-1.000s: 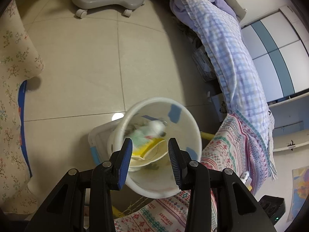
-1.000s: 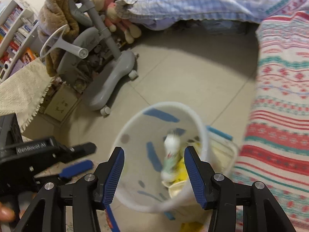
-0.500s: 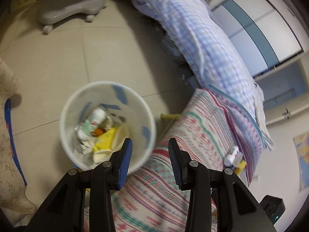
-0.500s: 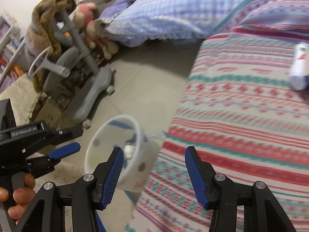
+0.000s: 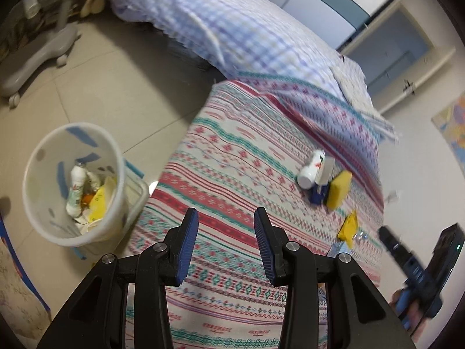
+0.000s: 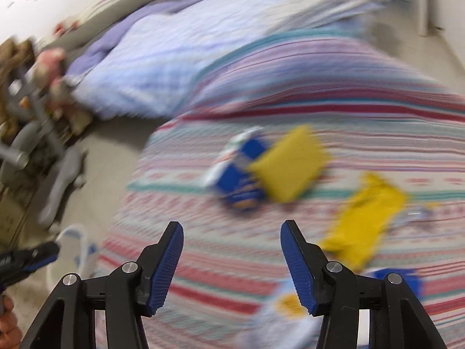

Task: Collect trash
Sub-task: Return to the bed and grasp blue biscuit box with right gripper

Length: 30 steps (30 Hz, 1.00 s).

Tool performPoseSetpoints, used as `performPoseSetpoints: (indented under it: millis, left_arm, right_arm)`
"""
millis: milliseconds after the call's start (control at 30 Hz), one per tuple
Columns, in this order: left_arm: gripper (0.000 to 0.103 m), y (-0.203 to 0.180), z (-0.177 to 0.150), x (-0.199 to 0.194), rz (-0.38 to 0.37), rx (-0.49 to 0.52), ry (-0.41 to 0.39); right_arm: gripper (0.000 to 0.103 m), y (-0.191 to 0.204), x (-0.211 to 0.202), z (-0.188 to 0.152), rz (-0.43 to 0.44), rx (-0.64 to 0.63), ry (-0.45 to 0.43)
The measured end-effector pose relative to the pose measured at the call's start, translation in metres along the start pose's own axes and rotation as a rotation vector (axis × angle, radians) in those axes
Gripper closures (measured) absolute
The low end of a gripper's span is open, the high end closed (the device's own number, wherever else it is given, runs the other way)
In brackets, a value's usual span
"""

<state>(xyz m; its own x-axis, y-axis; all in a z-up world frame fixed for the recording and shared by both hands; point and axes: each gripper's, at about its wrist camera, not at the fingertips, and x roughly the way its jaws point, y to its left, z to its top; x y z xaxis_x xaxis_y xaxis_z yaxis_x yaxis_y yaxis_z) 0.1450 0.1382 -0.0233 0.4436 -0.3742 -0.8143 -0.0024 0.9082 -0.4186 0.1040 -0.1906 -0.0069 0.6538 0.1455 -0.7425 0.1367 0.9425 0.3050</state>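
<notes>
On the striped blanket [image 5: 232, 174] near its far edge lie several pieces of trash in a loose cluster: a white bottle [image 5: 311, 168] on its side, a blue packet [image 5: 316, 195] touching it, and a yellow sponge-like block [image 5: 338, 189] just beside the packet. A yellow wrapper [image 5: 348, 226] lies apart from them, nearer the right side of the blanket, with a scrap of clear plastic [image 5: 360, 236] next to it. The right wrist view is blurred, but it shows the same blue packet [image 6: 241, 171], yellow block [image 6: 287, 165] and yellow wrapper [image 6: 363, 221], plus a pale packet with a yellow patch [image 6: 287, 308] close under the right claw.

The left claw [image 5: 226, 237] hangs over the near part of the blanket, its jaws parted a moderate way and holding nothing. The right claw [image 6: 231, 264] hangs over the blanket too, jaws spread wide and empty; it also shows at the right edge of the left wrist view [image 5: 412, 261].

On the tiled floor [image 5: 96, 87] off the blanket's left edge stands a white bin [image 5: 43, 203], upright, with a bottle [image 5: 76, 189] and yellow and white scraps [image 5: 98, 203] inside. A checked quilt [image 5: 232, 29] lies beyond the blanket, and a grey wheeled base [image 5: 35, 55] stands on the floor at the far left.
</notes>
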Motion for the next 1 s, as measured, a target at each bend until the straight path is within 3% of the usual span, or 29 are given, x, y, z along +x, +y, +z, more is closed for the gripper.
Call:
performPoseSetpoints:
  millis: [167, 333, 467, 733, 867, 1000]
  left_arm:
    - [0.058, -0.033, -0.002, 0.02, 0.013, 0.057, 0.017]
    - [0.058, -0.075, -0.007, 0.04, 0.006, 0.154, 0.026]
    - [0.057, -0.113, -0.013, 0.063, 0.018, 0.262, 0.028]
    - [0.057, -0.163, -0.001, 0.115, 0.02, 0.379, 0.032]
    - [0.057, -0.183, 0.013, 0.141, -0.018, 0.377, 0.048]
    - [0.057, -0.197, 0.016, 0.167, -0.004, 0.39, 0.069]
  right_arm:
    - [0.042, -0.082, -0.001, -0.003, -0.023, 0.214, -0.011]
    - [0.042, -0.118, 0.01, 0.002, 0.022, 0.364, 0.035]
    - [0.042, -0.117, 0.013, 0.016, 0.033, 0.338, 0.021]
    - [0.042, -0.119, 0.02, 0.031, 0.025, 0.254, 0.033]
    - [0.042, -0.126, 0.026, 0.036, 0.025, 0.246, 0.048]
    - [0.042, -0.13, 0.032, 0.038, 0.006, 0.225, 0.068]
